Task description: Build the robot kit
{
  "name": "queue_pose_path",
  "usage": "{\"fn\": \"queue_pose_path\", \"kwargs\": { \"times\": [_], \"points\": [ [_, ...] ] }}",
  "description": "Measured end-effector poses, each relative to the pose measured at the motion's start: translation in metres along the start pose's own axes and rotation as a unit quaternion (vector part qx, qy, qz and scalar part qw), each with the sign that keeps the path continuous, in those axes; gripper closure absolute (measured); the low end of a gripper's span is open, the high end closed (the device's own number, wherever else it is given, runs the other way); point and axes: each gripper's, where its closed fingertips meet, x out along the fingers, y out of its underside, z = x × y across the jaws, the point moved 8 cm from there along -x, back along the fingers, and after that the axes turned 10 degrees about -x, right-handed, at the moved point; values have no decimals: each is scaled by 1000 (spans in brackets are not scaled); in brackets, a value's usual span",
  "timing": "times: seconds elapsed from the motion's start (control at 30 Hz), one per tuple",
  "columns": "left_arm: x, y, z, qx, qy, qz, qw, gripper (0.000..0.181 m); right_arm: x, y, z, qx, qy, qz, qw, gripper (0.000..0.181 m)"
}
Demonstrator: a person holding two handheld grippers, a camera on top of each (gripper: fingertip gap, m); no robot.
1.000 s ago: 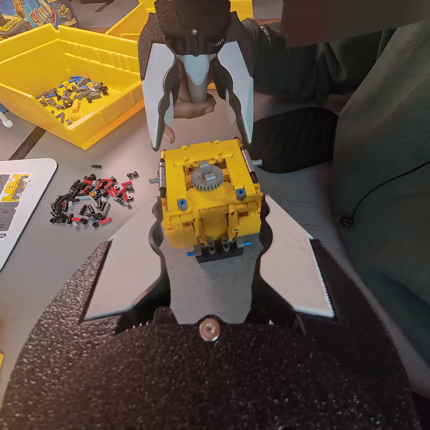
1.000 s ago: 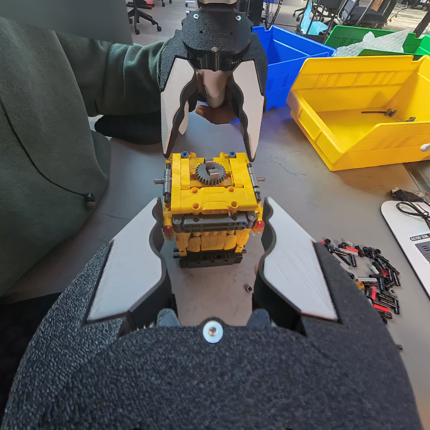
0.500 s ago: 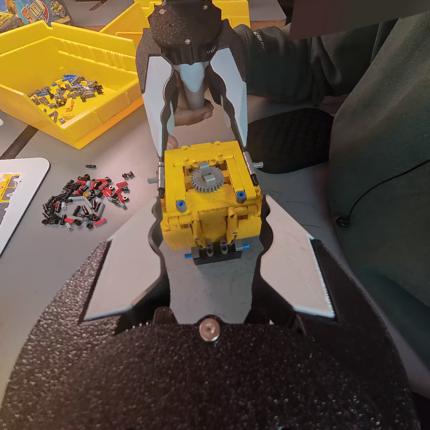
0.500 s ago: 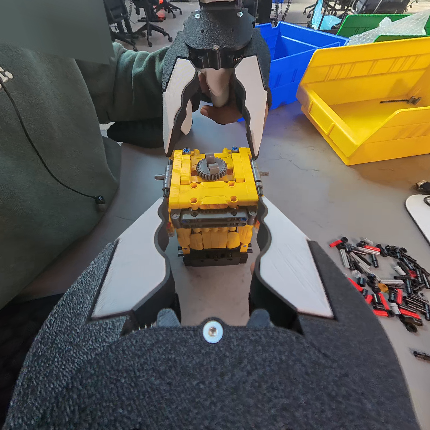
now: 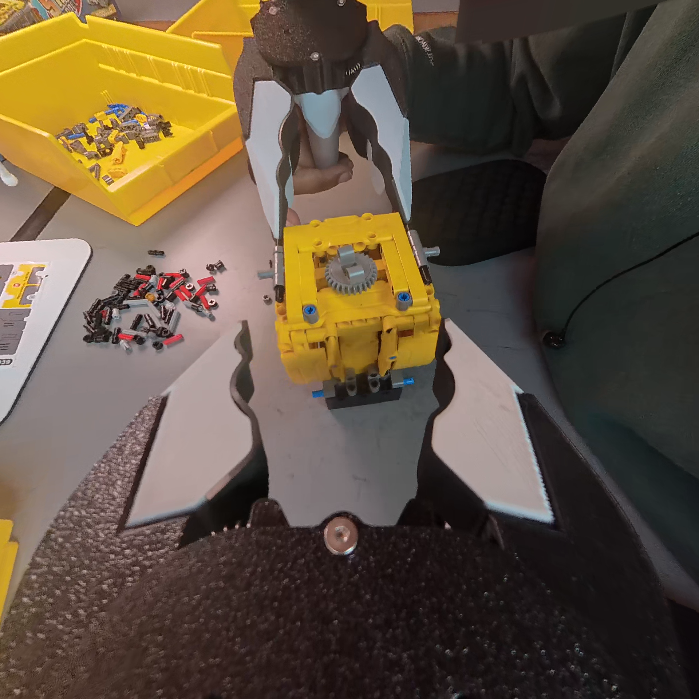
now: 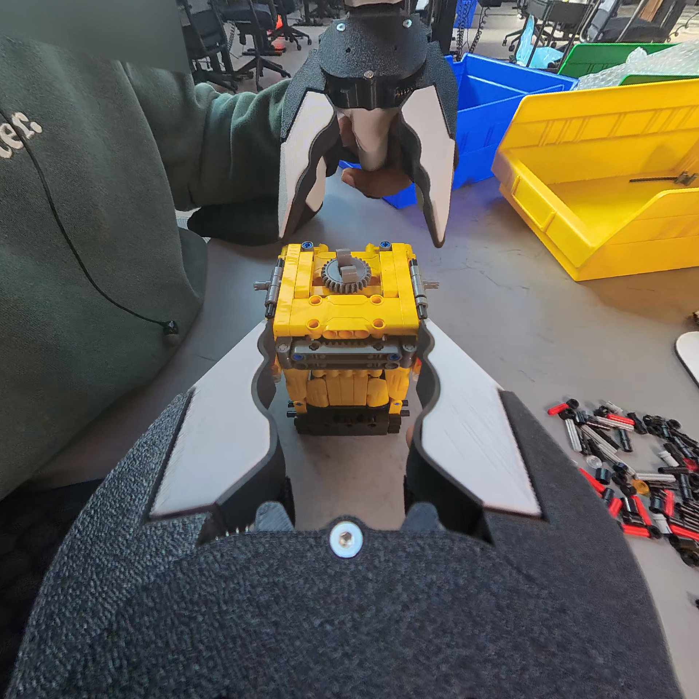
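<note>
Two hand-held grippers face a yellow brick model (image 5: 355,310): right hand-held gripper (image 6: 346,336) pinches it; left hand-held gripper (image 5: 346,333) spread, loose pins (image 5: 151,302) at nine o'clock.

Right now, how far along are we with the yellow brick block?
Done: the yellow brick block stands upright in one piece, a grey gear seated on top. In hand: the right gripper is shut on its sides near the top; the left gripper is open, its tips flanking the block's other end. Left: a pile of loose pins lies beside it, and more parts sit in the yellow bin.
</note>
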Motion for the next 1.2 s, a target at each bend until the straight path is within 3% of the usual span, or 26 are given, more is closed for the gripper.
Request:
{"fn": "queue_pose_path", "kwargs": {
  "times": [0.17, 0.87, 1.2],
  "points": [
    [10, 16, -1, -19, 16, 63, 998, 88, 3, -1, 0, -2, -3, -2, 1000, 106],
    [20, 20, 2, -32, 87, 18, 995, 94, 1, 1, 4, -5, -22, -22, 1000, 105],
    [20, 20, 3, -34, 91, 13, 995, 95, 0, 1, 4, -7, -20, -20, 1000, 105]
  ]
}}
